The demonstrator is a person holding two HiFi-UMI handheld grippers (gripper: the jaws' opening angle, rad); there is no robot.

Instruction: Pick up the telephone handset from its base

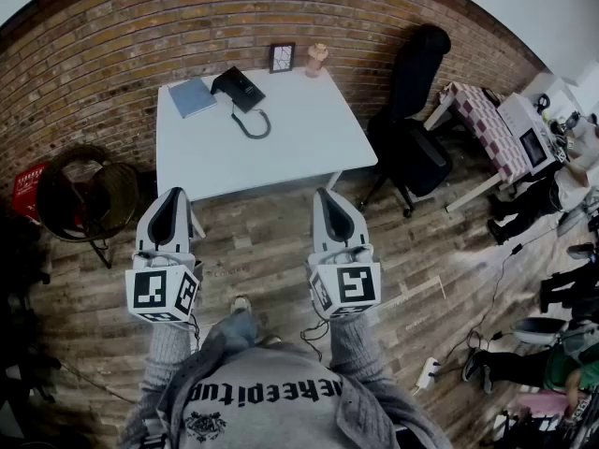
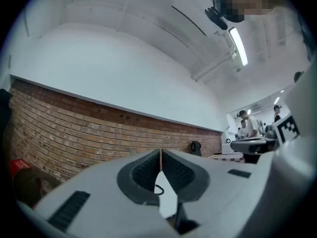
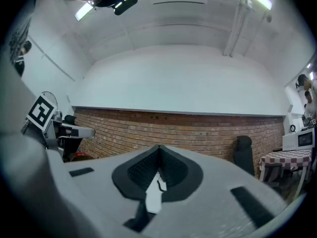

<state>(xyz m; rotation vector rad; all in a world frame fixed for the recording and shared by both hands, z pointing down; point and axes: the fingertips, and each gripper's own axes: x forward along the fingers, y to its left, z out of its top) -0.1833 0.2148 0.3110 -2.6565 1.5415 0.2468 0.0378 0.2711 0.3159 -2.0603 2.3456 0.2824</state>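
I hold my left gripper (image 1: 173, 195) and right gripper (image 1: 327, 195) side by side in the lower middle of the frame, above the wooden floor (image 1: 271, 241). Both are clenched tip to tip on nothing. The telephone handset (image 1: 227, 80) rests on its base (image 1: 246, 91) in the upper middle, on the white table (image 1: 281, 143), beside a blue notebook (image 1: 192, 96).
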